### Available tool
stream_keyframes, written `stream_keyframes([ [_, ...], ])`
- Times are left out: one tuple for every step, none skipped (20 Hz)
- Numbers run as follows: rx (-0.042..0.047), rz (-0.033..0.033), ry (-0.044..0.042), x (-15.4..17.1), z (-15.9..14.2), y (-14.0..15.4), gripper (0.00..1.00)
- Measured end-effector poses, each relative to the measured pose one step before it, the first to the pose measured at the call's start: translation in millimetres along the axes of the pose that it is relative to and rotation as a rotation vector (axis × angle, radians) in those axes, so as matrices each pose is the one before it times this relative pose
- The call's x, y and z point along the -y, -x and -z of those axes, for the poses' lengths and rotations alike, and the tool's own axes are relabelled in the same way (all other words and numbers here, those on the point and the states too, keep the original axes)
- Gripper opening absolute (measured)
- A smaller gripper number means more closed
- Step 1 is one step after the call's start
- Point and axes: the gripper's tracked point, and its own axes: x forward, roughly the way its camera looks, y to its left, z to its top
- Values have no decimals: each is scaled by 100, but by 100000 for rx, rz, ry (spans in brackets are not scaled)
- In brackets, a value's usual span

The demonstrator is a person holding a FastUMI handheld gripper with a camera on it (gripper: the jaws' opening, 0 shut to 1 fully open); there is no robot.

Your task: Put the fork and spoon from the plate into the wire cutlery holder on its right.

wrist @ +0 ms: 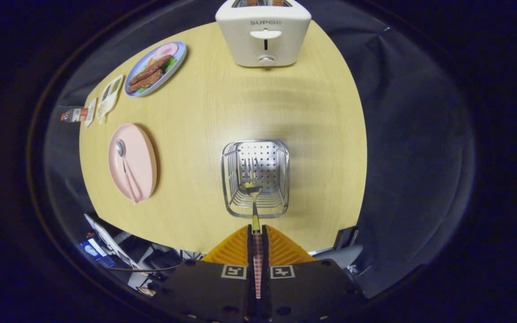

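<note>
Clamped together, the gripper (257,233) pinches the red-and-white checked handle of a metal fork (254,197) between both fingers, the tines pointing forward. Just ahead of the fingertips, the fork's head hangs over the near part of a square wire cutlery holder (281,179) with a perforated base, which stands on the pale wooden table (312,134). Left of the holder, well apart from it, sits a round pink plate (142,157) with a metal spoon (125,170) lying on it, its checked handle toward the near rim. Farther off to the left is a blue plate of food (175,67), with small packets beside it. Beyond the holder stands a white toaster (263,38).
</note>
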Motion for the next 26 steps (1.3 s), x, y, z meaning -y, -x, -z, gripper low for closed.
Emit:
stream_keyframes([
  [-458, 106, -425, 23, -292, -343, 4],
  [-937, 6, -245, -26, -251, -106, 4],
  [-1027, -246, -338, -81, -12, -265, 4],
  [-619, -254, -672, 14, -210, -314, 4],
  [-995, -158, -557, -60, -146, -161, 7],
  [-136, -404, -2, -147, -301, -234, 7],
  [344, 226, -284, 2, -254, -137, 7],
  [235, 150, -889, -60, -261, -13, 7],
  [919, 212, -541, -80, -156, 78, 7],
  [1909, 335, 162, -36, -303, 118, 7],
  [1410, 527, 533, -61, -107, 36, 12],
  [943, 152, 428, -114, 91, 153, 12],
  [1294, -115, -273, -252, -44, -20, 12],
  [1042, 349, 64, -3, -33, 227, 12],
  [1034, -166, 56, -255, 85, 189, 12],
  [1088, -662, 241, -383, 48, 193, 12],
  [1470, -170, 936, -308, 172, 181, 14],
  [1663, -193, 974, -429, -104, 321, 17],
  [1925, -230, 821, -457, 132, 97, 22],
  [1738, -425, 470, -507, 19, 273, 23],
  [2230, -1687, 610, -937, 221, 225, 29],
  [1877, -766, 939, -656, 53, 203, 32],
  [2474, -67, 1653, -768, 1, 144, 42],
  [2545, 1584, 2119, -326, -105, 203, 48],
  [3613, 2133, 2590, -443, -180, 158, 54],
  [2887, 172, 2592, -805, -97, 240, 58],
])
